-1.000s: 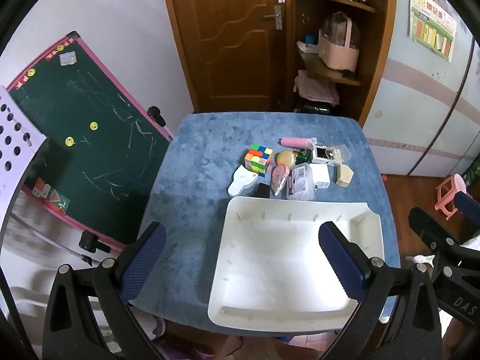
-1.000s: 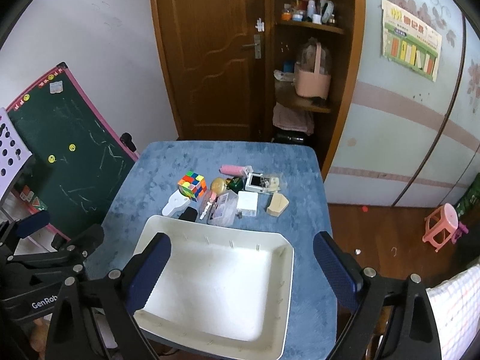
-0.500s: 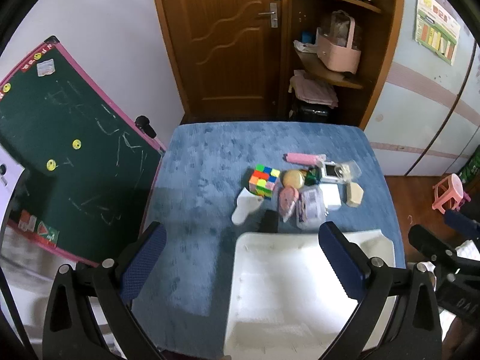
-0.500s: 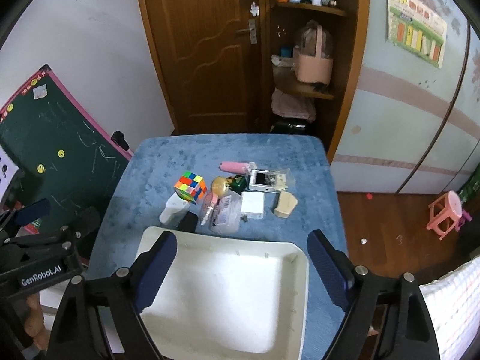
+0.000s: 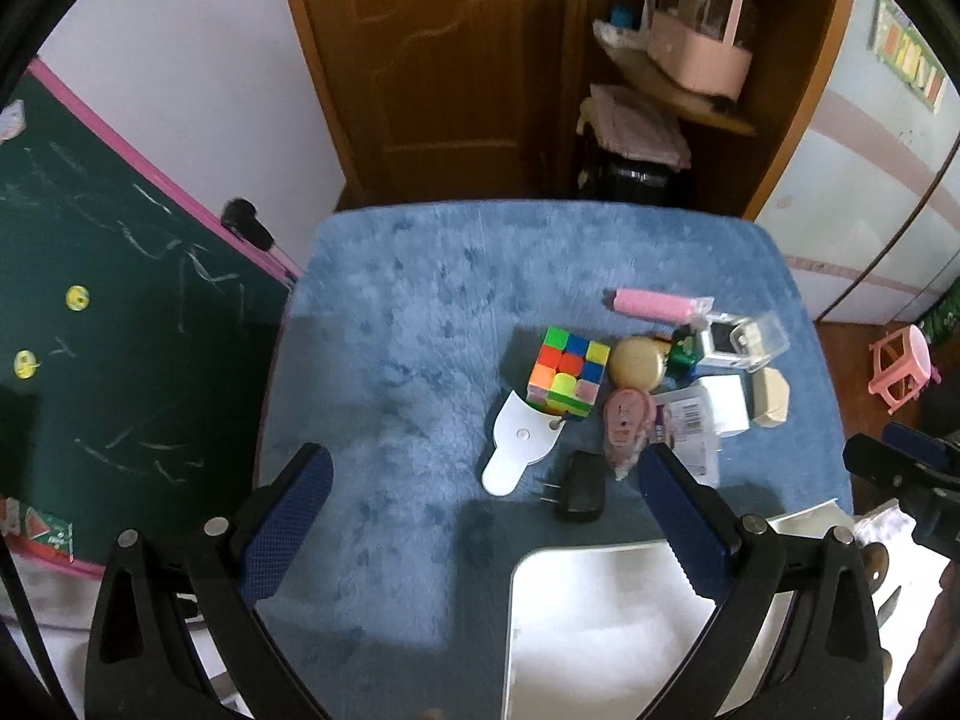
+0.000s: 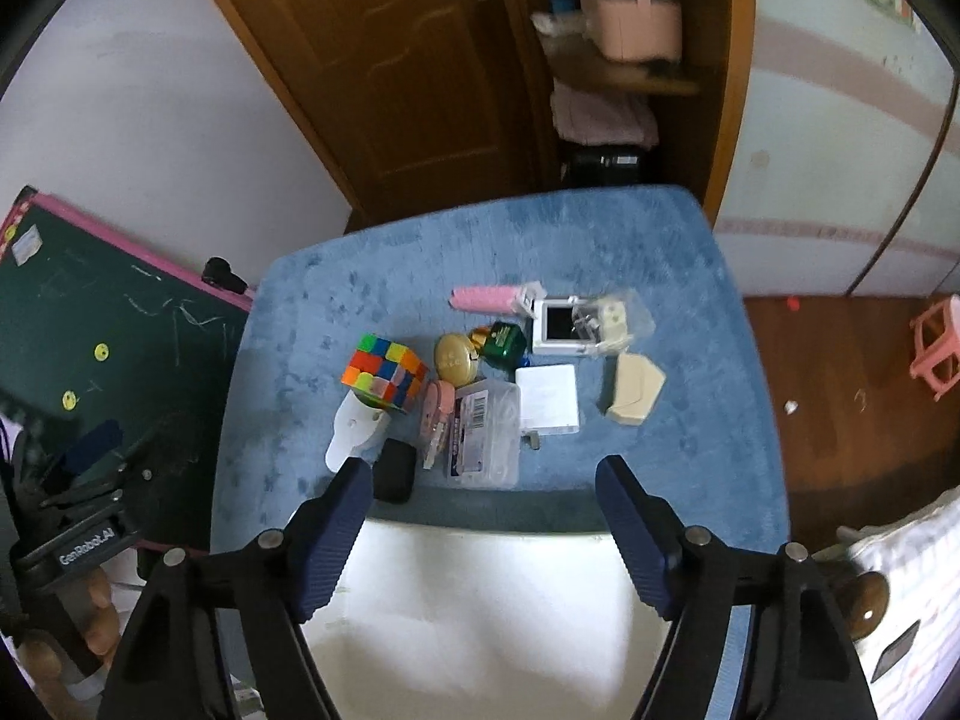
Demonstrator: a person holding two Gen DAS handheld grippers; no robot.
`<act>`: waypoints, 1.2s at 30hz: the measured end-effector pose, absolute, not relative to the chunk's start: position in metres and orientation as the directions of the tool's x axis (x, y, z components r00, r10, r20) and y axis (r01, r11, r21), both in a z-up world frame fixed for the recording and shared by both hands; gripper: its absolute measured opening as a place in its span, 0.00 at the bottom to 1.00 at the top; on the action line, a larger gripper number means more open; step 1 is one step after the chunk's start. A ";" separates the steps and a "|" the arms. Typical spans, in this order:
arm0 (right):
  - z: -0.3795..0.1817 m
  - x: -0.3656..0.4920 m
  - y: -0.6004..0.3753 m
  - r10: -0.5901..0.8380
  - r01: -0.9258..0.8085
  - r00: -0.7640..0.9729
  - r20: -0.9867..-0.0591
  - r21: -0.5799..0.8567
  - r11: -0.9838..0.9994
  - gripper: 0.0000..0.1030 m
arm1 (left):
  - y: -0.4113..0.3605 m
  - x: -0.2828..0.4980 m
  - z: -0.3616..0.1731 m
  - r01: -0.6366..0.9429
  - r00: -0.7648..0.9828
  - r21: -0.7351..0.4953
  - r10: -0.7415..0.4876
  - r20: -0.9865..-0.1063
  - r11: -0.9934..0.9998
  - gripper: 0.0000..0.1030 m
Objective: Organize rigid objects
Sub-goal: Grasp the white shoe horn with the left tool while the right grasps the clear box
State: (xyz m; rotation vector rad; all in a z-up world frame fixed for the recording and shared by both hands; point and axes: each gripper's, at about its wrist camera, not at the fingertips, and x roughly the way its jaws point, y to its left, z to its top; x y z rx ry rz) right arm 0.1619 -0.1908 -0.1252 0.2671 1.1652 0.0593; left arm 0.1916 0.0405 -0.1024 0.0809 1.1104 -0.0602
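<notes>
A cluster of small rigid items lies on the blue table: a colourful puzzle cube (image 5: 567,380) (image 6: 385,378), a white flat piece (image 5: 523,449), a black charger (image 5: 579,486) (image 6: 394,470), a gold round case (image 6: 456,357), a pink tape dispenser (image 5: 627,429), a clear box (image 6: 485,433), a white block (image 6: 548,399), a beige case (image 6: 631,396) and a pink tube (image 6: 487,298). A white tray (image 5: 600,630) (image 6: 480,618) sits at the table's near edge. My left gripper (image 5: 483,510) is open above the table, left of the tray. My right gripper (image 6: 480,528) is open over the tray's far rim.
A green chalkboard (image 5: 108,324) leans at the table's left side. A wooden door (image 5: 444,60) and shelves with a pink basket (image 5: 699,57) stand behind the table. A pink stool (image 5: 903,369) is on the floor at right.
Both grippers have moved forward and lower toward the cluster of items, so the tray now fills less of each view. Both stay open and empty.
</notes>
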 end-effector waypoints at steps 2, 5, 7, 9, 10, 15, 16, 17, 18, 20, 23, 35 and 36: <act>-0.137 0.170 -0.190 0.186 0.095 0.375 -0.908 0.237 0.967 0.75 | 0.041 0.199 -0.112 0.100 0.426 0.036 -0.010 -0.905 0.994 0.98; -0.157 0.183 -0.187 0.196 0.093 0.335 -0.922 0.239 0.967 0.75 | 0.039 0.212 -0.129 0.130 0.388 0.039 -0.014 -0.921 0.991 0.98; -0.168 0.190 -0.185 0.209 0.092 0.311 -0.927 0.248 0.964 0.75 | 0.040 0.221 -0.142 0.152 0.356 0.038 -0.018 -0.934 0.988 0.98; -0.182 0.199 -0.184 0.224 0.100 0.280 -0.934 0.260 0.960 0.75 | 0.038 0.227 -0.156 0.179 0.322 0.030 -0.030 -0.946 0.983 0.98; -0.188 0.203 -0.184 0.231 0.103 0.268 -0.935 0.266 0.958 0.75 | 0.037 0.230 -0.164 0.192 0.303 0.026 -0.034 -0.952 0.981 0.98; -0.225 0.218 -0.188 0.274 0.144 0.191 -0.943 0.303 0.942 0.69 | 0.035 0.243 -0.198 0.233 0.219 0.008 -0.044 -0.975 0.973 0.98; -0.231 0.220 -0.189 0.280 0.154 0.178 -0.943 0.307 0.939 0.69 | 0.034 0.245 -0.203 0.237 0.205 0.006 -0.045 -0.978 0.971 0.98; -0.237 0.221 -0.189 0.288 0.160 0.164 -0.943 0.314 0.936 0.69 | 0.034 0.247 -0.211 0.243 0.189 0.001 -0.046 -0.981 0.970 0.98; -0.241 0.223 -0.189 0.293 0.163 0.158 -0.943 0.318 0.934 0.69 | 0.034 0.249 -0.215 0.248 0.177 -0.002 -0.047 -0.983 0.969 0.98; -0.253 0.226 -0.190 0.309 0.174 0.137 -0.941 0.330 0.928 0.69 | 0.034 0.252 -0.225 0.251 0.152 -0.008 -0.047 -0.987 0.968 0.98; -0.265 0.230 -0.190 0.327 0.192 0.114 -0.938 0.344 0.919 0.69 | 0.033 0.258 -0.238 0.251 0.122 -0.021 -0.053 -0.991 0.968 0.98; -0.306 0.251 -0.180 0.401 0.225 0.036 -0.915 0.398 0.889 0.57 | 0.018 0.276 -0.280 0.289 0.081 0.023 0.000 -0.997 0.957 0.94; -0.308 0.253 -0.178 0.401 0.225 0.035 -0.916 0.398 0.889 0.56 | 0.017 0.278 -0.283 0.290 0.076 0.026 0.004 -0.997 0.957 0.93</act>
